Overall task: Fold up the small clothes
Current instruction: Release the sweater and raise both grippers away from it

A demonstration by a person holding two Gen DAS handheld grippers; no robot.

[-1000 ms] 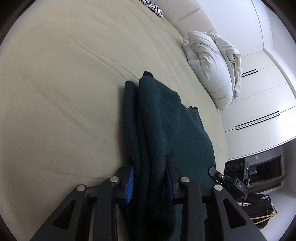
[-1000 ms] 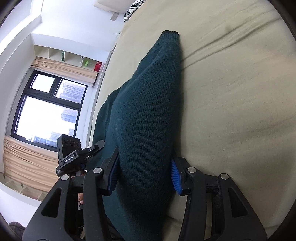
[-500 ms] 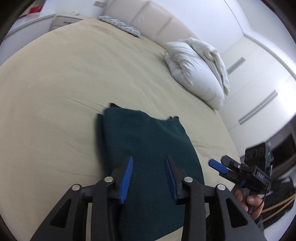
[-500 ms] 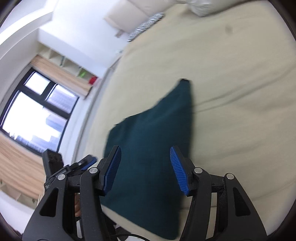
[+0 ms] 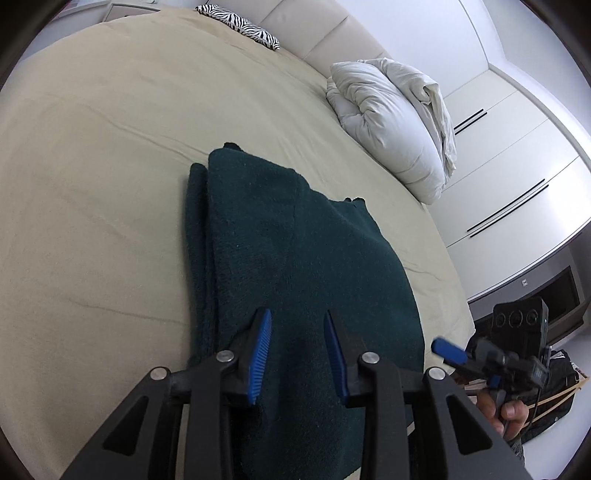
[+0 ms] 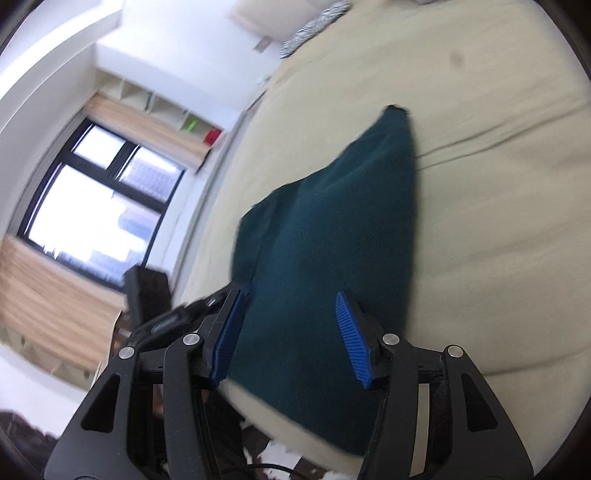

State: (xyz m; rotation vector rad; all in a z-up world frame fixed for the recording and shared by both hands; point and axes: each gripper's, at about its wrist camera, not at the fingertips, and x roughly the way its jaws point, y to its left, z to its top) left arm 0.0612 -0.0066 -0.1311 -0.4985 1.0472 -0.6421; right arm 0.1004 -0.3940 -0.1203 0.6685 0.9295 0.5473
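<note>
A dark green knitted garment [image 5: 295,258] lies folded flat on the beige bed [image 5: 110,184], reaching the near edge; it also shows in the right wrist view [image 6: 325,240]. My left gripper [image 5: 298,350] is open and empty, hovering above the garment's near end. My right gripper [image 6: 291,332] is open and empty above the garment's near end too. The right gripper's blue fingertip [image 5: 448,350] shows at the lower right of the left wrist view, beside the bed's edge.
A crumpled white duvet [image 5: 395,122] lies at the bed's far right, a zebra-print pillow [image 5: 240,26] by the headboard. White wardrobes [image 5: 517,166] stand to the right, a window [image 6: 96,206] with beige curtains to the left.
Both grippers were shut on the garment a second ago. They have let go, opened and drawn back above it. The garment now lies flat on the bed.
</note>
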